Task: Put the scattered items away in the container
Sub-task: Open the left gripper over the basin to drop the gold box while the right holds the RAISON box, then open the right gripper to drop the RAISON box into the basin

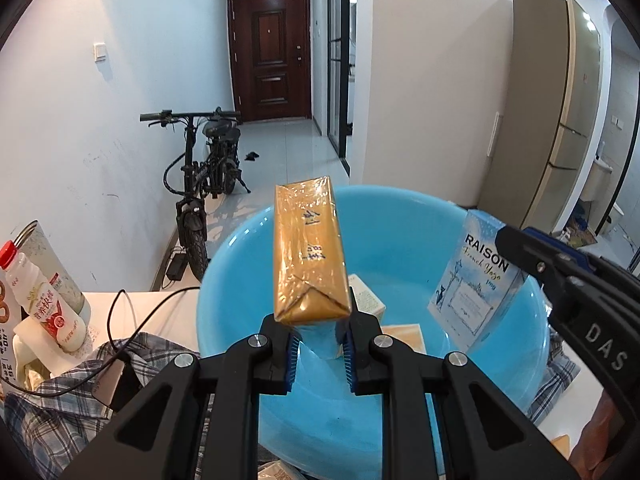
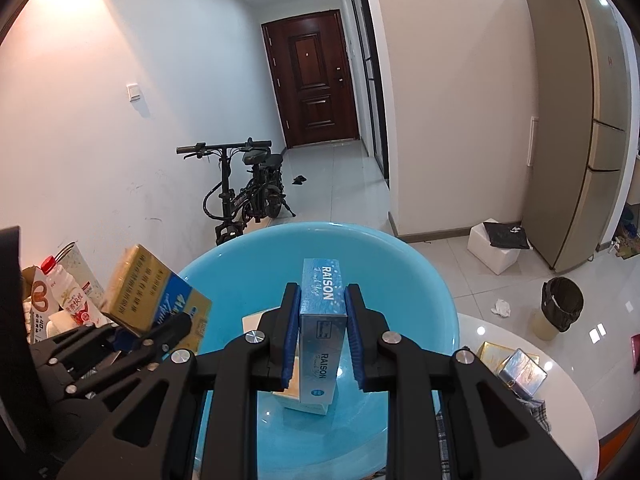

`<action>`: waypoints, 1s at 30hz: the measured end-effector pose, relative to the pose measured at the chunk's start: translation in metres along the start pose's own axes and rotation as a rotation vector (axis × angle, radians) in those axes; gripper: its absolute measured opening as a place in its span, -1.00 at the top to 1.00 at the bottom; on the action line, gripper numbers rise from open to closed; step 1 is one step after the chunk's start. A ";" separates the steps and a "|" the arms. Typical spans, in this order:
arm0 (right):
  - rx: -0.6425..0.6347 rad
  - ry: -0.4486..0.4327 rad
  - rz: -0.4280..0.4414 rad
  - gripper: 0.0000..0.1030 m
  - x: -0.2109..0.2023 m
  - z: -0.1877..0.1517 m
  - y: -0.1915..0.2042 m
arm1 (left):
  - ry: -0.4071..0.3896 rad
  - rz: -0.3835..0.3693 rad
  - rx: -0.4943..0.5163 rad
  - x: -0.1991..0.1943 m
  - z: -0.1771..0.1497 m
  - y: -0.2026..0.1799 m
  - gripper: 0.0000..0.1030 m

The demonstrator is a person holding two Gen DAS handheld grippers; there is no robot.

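Left gripper [image 1: 320, 332]: jaws clenched on a gold box [image 1: 308, 252] — held tilted above the basin [image 1: 400, 216].
Right gripper [image 2: 322, 332]: jaws grasping a blue box [image 2: 320, 320] marked RAISON, poised over the basin's middle.
Basin: pale blue, on the tabletop [image 2: 500, 332]; flat packs [image 1: 404, 336] lie on its bottom.
Left of basin: a bottle [image 1: 44, 300] with a red cap — beside a checked cloth [image 1: 60, 412].
Right of basin: two more boxes [image 2: 516, 364] on the tabletop.

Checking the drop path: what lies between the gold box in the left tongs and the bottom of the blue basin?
In the left wrist view, a small white carton and a flat cream box lie in the blue basin under the gold box.
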State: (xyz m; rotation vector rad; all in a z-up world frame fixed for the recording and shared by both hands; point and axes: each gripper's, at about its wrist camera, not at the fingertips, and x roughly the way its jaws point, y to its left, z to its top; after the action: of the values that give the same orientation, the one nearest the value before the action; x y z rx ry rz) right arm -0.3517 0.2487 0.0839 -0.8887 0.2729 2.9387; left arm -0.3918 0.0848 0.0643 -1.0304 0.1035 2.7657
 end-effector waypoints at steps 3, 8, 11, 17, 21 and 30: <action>-0.001 0.004 0.000 0.59 0.002 -0.001 0.000 | 0.014 0.000 0.011 0.003 -0.002 -0.003 0.61; -0.001 0.009 0.004 0.59 0.002 -0.002 0.000 | 0.002 0.003 0.012 0.000 -0.002 -0.004 0.61; -0.001 0.007 0.005 0.59 0.001 -0.002 0.000 | -0.005 0.007 0.011 -0.002 -0.001 -0.004 0.61; 0.001 0.005 0.006 0.59 0.000 -0.002 -0.002 | -0.006 -0.004 0.005 -0.006 -0.001 -0.003 0.61; -0.001 0.010 0.008 0.59 -0.001 -0.002 -0.002 | -0.011 -0.002 0.006 -0.007 0.000 -0.005 0.14; 0.007 -0.002 0.011 0.59 -0.005 -0.001 -0.003 | -0.090 0.030 0.001 -0.023 0.003 -0.002 -0.79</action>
State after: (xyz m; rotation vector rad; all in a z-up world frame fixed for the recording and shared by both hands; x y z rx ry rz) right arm -0.3466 0.2514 0.0855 -0.8860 0.2883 2.9472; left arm -0.3763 0.0836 0.0809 -0.9103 0.1083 2.8338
